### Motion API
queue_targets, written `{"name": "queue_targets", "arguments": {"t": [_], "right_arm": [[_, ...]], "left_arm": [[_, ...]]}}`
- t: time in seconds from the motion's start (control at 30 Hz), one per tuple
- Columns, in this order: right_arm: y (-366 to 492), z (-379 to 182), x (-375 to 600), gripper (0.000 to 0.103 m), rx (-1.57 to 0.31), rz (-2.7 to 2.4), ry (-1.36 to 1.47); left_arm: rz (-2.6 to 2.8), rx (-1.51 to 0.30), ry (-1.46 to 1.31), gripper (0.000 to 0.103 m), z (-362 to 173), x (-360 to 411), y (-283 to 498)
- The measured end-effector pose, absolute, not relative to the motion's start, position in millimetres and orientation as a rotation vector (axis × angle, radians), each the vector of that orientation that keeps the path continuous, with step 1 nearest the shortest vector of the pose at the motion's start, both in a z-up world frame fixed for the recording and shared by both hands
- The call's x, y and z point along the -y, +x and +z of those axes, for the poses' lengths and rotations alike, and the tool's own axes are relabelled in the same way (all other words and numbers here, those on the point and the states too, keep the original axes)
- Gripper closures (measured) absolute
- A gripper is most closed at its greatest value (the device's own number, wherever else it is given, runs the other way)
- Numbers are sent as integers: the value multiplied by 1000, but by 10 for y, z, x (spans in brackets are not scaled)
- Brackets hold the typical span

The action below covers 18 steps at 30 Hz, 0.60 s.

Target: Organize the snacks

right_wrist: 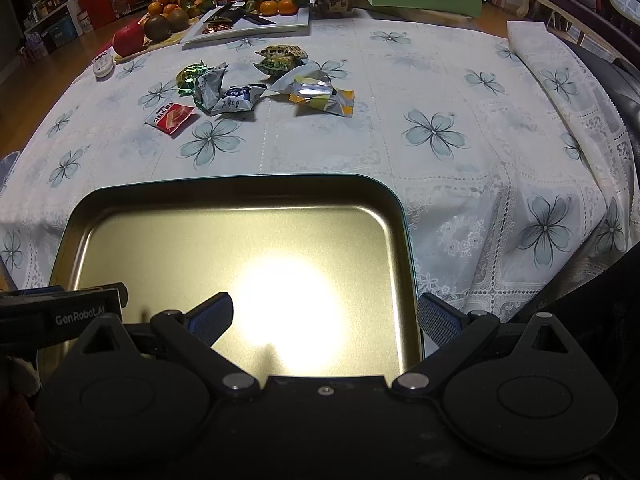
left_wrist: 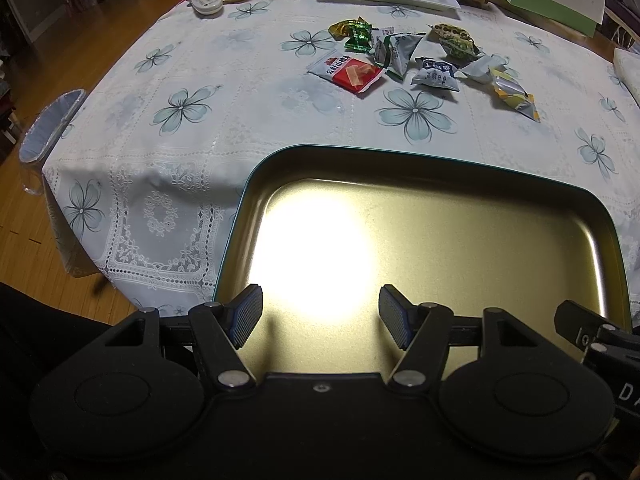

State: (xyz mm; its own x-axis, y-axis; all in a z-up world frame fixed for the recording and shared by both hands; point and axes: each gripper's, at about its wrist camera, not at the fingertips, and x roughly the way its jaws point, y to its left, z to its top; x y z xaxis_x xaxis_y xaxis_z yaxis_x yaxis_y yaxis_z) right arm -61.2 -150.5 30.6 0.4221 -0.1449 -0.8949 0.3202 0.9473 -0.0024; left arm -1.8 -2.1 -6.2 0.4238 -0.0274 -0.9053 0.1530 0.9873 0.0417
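Starting from where things lie, we have the empty gold-lined tin (left_wrist: pixel 460 236) at the near edge of the table (left_wrist: pixel 248 92), and the snack packets (left_wrist: pixel 416 60) loose in a cluster well beyond its far rim, none of them in the tin yet. Our left gripper (left_wrist: pixel 320 316) hangs over the tin's near left part with its jaws spread wide and nothing between them; our right gripper (right_wrist: pixel 324 318) hangs over the near right corner, just as wide and just as empty, its outer finger out past the tin's wall. We judge the step in hand to be the first reach, so we should pick the packet that stands clearest: the red packet (left_wrist: pixel 347 74) lies flat at the near left of the cluster, touching little, and suits the left side, while the yellow packet (right_wrist: pixel 324 98) at the right end suits the other. For a flat foil packet we would come down steeply and close on a crimped edge, since a shallow approach would likely slide it along the tablecloth. The blue and white packet (right_wrist: pixel 238 100) rests against its neighbours, so we leave it for later. The fruit and white tray (right_wrist: pixel 256 26) behind are best kept out of the sweep.
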Motion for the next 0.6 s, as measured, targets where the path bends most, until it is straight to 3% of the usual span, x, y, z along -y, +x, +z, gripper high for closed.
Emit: {"name": "queue_targets", "arguments": {"t": [0.6], "right_arm": [[-614, 296, 1494, 0, -1101, -287, 176]], "left_arm": [[-112, -1128, 124, 37, -68, 28, -22]]}}
